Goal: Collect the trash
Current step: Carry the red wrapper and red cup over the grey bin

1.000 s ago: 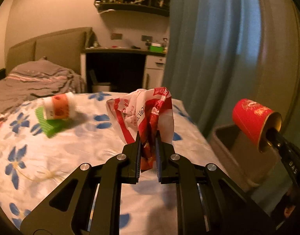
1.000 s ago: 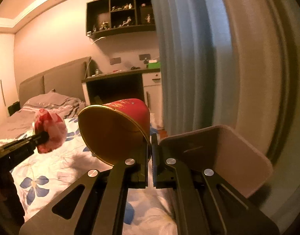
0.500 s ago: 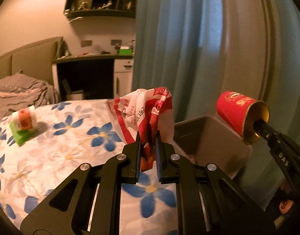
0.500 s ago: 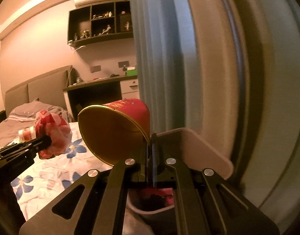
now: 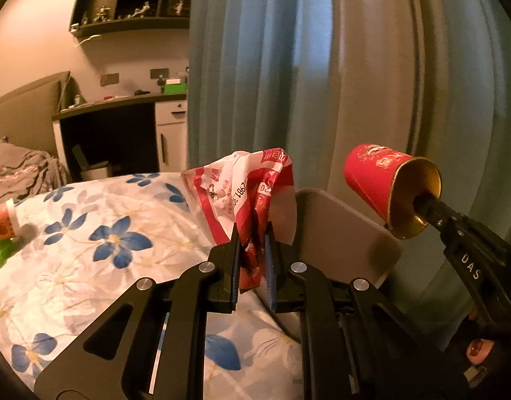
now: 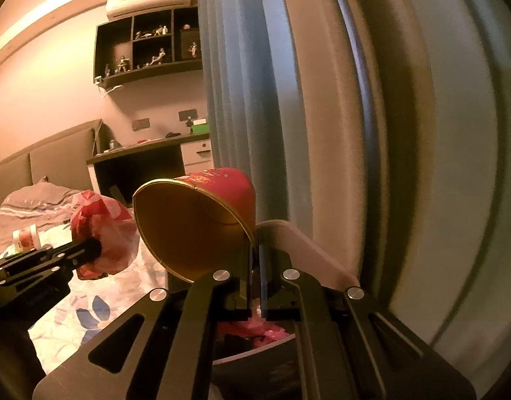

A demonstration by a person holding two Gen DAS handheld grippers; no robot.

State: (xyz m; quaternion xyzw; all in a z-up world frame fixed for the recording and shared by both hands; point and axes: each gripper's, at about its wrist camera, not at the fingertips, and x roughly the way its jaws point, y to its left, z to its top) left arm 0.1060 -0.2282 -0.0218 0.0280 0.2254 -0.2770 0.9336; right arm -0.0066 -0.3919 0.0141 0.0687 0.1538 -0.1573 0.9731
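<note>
My left gripper (image 5: 252, 233) is shut on a crumpled red and white plastic wrapper (image 5: 245, 186) and holds it over the bed's right edge, in front of the grey bin (image 5: 342, 230). My right gripper (image 6: 254, 253) is shut on the rim of a red paper cup (image 6: 202, 220) with a gold inside, held on its side above the bin (image 6: 308, 253). Pink trash (image 6: 252, 328) lies inside the bin. The cup (image 5: 378, 180) also shows in the left wrist view, right of the wrapper. The wrapper (image 6: 102, 230) shows left of the cup in the right wrist view.
A bed with a blue flower sheet (image 5: 88, 260) lies left of the bin. A small white and orange bottle (image 5: 2, 221) lies on a green item (image 5: 2, 253) on the bed. Blue curtains (image 5: 255, 66) hang behind the bin. A dark desk (image 5: 115, 126) stands at the back.
Both grippers have swung right, from over the bed toward the bin by the curtain. The bin's inside with pink trash has come into the right wrist view. Both grips are unchanged.
</note>
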